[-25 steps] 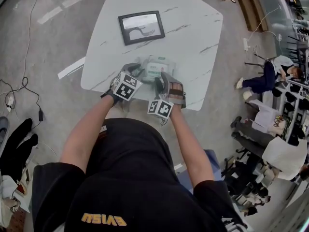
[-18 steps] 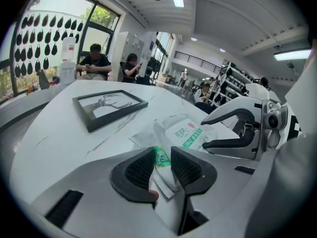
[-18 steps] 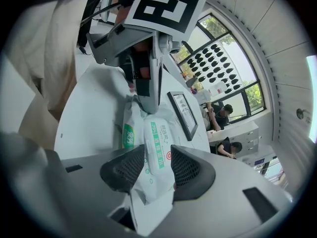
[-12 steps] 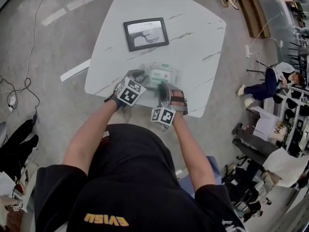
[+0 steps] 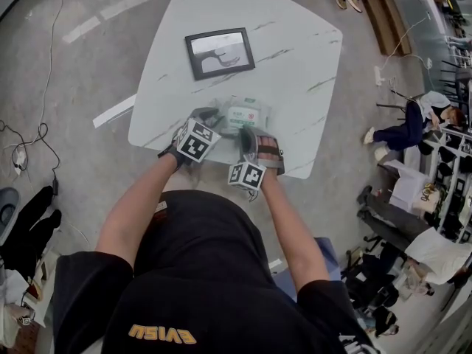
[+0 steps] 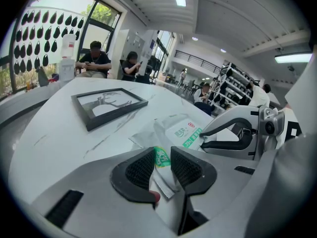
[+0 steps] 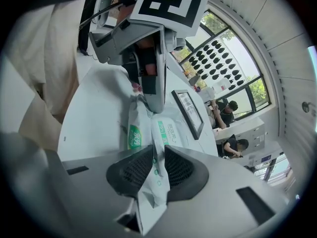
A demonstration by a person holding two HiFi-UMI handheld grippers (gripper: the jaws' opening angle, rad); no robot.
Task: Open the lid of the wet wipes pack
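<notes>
The wet wipes pack, white film with green print, lies near the front edge of the white marble table. My left gripper holds the pack's near left end. In the left gripper view its pads pinch the green-printed seam of the pack. My right gripper is at the near right end. Its jaws have just been closing, and in the right gripper view the pack's film is pressed between them. I cannot make out the lid.
A black picture frame lies flat further back on the table, also seen as the frame in the left gripper view. Chairs, shelves and seated people stand around the table. The person's torso is close to the table's front edge.
Both grippers stay at the pack's near edge. The head view has shifted a little, and the pack has not visibly moved on the table.
</notes>
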